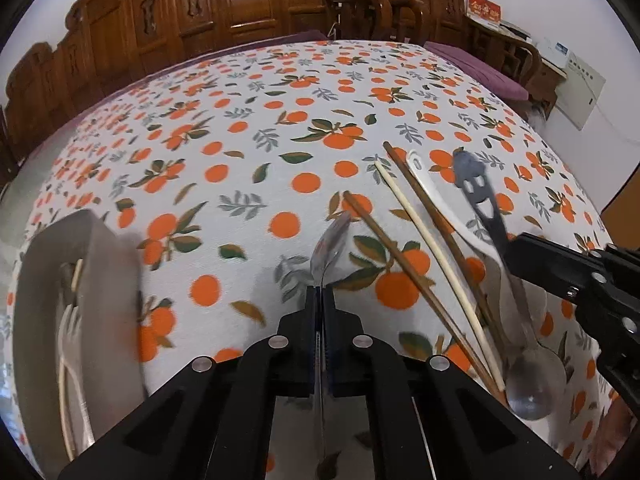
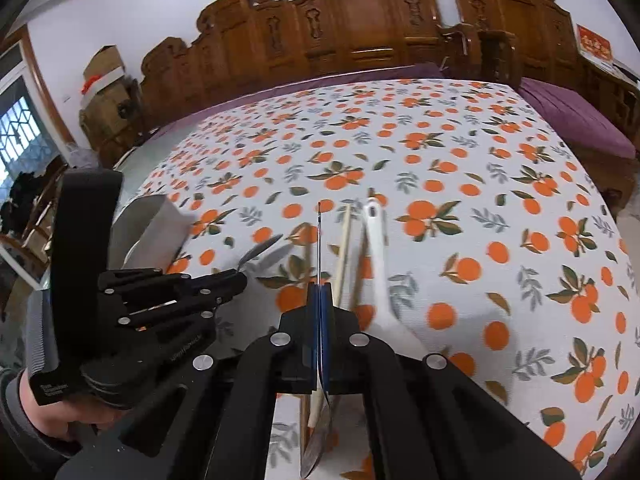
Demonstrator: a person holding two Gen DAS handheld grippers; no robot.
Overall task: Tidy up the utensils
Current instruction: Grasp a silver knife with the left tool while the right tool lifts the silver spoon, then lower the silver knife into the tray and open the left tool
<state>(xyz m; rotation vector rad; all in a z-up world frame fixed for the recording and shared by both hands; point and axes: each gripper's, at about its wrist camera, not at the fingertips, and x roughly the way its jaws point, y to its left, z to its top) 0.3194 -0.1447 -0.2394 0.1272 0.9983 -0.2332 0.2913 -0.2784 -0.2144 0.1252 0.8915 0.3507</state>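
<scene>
While clamped on spoon | left gripper | bowl juts ahead of fingertips

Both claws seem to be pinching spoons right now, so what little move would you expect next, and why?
Probably the left gripper lifts its metal spoon and carries it toward the grey tray on its left. Its jaws are clamped on the spoon's handle, and the tray already holds a fork, so sorted pieces seem to go there.
</scene>
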